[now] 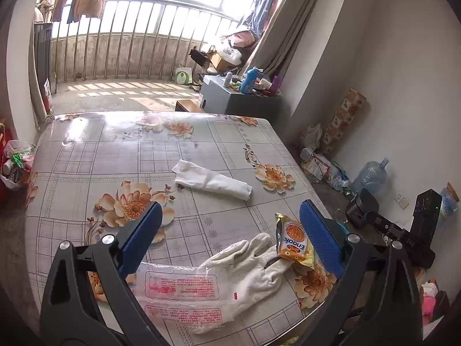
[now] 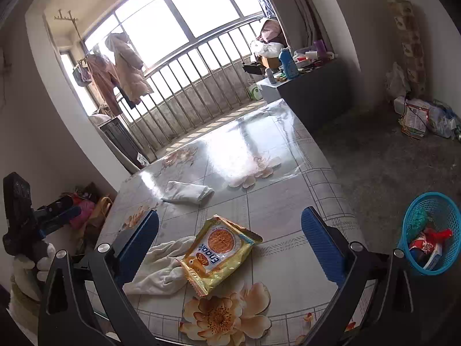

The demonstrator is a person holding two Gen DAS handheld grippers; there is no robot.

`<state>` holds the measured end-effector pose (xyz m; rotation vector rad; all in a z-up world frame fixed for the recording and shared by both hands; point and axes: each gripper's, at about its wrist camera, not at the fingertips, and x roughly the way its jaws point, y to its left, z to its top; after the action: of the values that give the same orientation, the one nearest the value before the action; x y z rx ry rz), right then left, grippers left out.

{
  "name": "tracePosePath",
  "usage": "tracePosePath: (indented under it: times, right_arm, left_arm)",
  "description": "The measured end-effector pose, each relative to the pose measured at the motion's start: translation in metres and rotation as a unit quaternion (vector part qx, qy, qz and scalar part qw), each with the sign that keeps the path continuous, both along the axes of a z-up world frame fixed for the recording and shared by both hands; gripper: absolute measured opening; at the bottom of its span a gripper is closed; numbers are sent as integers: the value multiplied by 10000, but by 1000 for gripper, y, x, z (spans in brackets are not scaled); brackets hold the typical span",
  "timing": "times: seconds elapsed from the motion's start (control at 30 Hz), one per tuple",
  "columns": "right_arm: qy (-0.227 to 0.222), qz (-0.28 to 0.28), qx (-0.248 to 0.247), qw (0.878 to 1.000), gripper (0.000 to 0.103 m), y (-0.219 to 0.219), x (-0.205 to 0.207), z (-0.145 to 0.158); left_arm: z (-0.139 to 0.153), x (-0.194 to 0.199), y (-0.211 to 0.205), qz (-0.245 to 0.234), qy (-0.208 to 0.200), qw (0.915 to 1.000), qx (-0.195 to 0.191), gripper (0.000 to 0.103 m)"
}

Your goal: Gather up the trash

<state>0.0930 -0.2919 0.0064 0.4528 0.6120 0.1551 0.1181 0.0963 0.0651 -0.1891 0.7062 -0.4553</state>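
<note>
Trash on the worktop [image 1: 86,155] sits right under both of my tools. My left hand-held gripper [image 1: 229,225] hangs over the near edge with its blue pads [image 1: 319,236] spread wide and nothing between them. Below that gap lie a clear plastic wrapper with red print [image 1: 178,294] and, partly on top of it, a white cotton glove [image 1: 253,265]. The glove's fingertips touch a yellow Enaak snack packet [image 1: 291,242], which lies just inside the right pad in this view.

My right hand-held gripper [image 2: 230,227] is also spread wide and empty, held above the same near edge. Through its camera the yellow snack packet [image 2: 222,253] lies between the pads, its left side overlapping the white glove [image 2: 161,268]. Farther out on the flower-patterned cover, well apart from this cluster, lies a rolled white cloth [image 2: 187,191], seen from the left wrist too [image 1: 213,180].

At the left edge of the right-wrist view I can see the other tool held in a white-gloved hand [image 2: 28,268]. On the floor to the right of the worktop stands a blue mesh basket [image 2: 415,216] with a few wrappers already in it, among them something red and something green. Beyond the worktop are a grey cabinet [image 1: 219,101] crowded with bottles, a balcony railing [image 1: 129,43] with clothes hanging above it, and against the right wall a large water bottle [image 1: 371,173] among loose bags.
</note>
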Motion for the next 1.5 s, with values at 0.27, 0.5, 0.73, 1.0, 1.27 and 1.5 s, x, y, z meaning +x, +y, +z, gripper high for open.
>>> tracePosePath:
  times: [0.27,0.5,0.73,1.0,1.27,1.5]
  right_arm:
    - [183,552,-14,9983,96,30,47,6]
    - [685,1216,-241,9899,84,66,123,-1]
    - [1550,1579,-592,9734,56,100,197,-34]
    - [2005,1882,-995,9563,31,122,230,-64]
    - [1867,2236,-1067,9507,4,138,218,-64]
    - [1349,2162,-977,9620,4,136,192,-24]
  left_arm:
    - [-28,31,0,34,274,9994,-194,92]
    - [-50,85,-14,154,477,9985,-230,80]
    - [-85,148,-26,303,1064,9937,-165,48]
    - [-123,171,-39,221,1538,9878,-119,21]
    - [-135,173,-46,164,1731,9846,-194,9]
    - [-103,152,-42,-30,1472,9884,-373,8]
